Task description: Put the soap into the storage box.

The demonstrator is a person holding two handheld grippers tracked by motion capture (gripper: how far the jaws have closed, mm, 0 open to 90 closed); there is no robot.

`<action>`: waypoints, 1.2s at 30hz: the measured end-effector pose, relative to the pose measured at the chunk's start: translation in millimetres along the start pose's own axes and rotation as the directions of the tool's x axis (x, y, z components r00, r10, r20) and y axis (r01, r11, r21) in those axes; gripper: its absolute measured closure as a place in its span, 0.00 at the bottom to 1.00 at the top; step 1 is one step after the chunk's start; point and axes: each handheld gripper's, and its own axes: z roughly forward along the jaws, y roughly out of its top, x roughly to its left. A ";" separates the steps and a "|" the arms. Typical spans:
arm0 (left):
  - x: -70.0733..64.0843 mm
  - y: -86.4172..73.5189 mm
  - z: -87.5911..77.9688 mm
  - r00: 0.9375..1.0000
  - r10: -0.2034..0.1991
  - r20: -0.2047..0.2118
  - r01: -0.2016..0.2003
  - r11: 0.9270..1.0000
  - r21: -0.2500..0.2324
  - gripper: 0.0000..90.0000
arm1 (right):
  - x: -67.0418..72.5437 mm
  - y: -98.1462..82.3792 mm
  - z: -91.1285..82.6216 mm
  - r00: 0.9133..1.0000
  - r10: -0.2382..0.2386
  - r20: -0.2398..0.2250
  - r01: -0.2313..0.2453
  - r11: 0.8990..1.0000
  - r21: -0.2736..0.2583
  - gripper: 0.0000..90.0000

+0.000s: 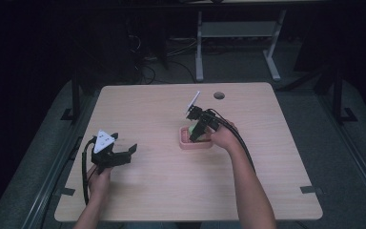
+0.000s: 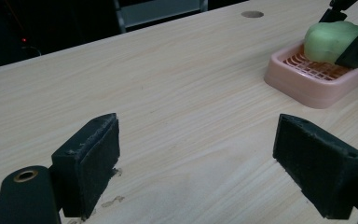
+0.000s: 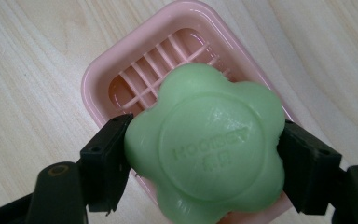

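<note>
Table (image 1: 171,191): pale wood, round hole (image 1: 219,95) at far edge, dark room behind
Soap (image 3: 205,149): your right gripper (image 3: 205,163) clamps it over pink dish (image 3: 107,79)
Left gripper (image 2: 196,163): yours, jaws apart, near-left

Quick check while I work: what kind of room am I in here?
Probably a lab or workshop test station, not a bathroom: a bare wooden table with a cable hole, loose cables on the dark floor, a metal bench frame behind.
</note>
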 end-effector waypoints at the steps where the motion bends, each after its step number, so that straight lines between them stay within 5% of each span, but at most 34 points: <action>1: 0.0 0.0 0.0 1.000 0.000 0.001 0.000 1.000 0.001 0.16 | 0.0 0.0 0.1 1.000 0.001 -0.001 -0.001 1.000 0.000 0.29; 36: 0.3 0.0 -0.3 1.000 0.000 -0.001 0.000 1.000 -0.001 0.16 | -1.7 0.7 4.0 1.000 0.015 -0.005 -0.015 1.000 0.015 0.28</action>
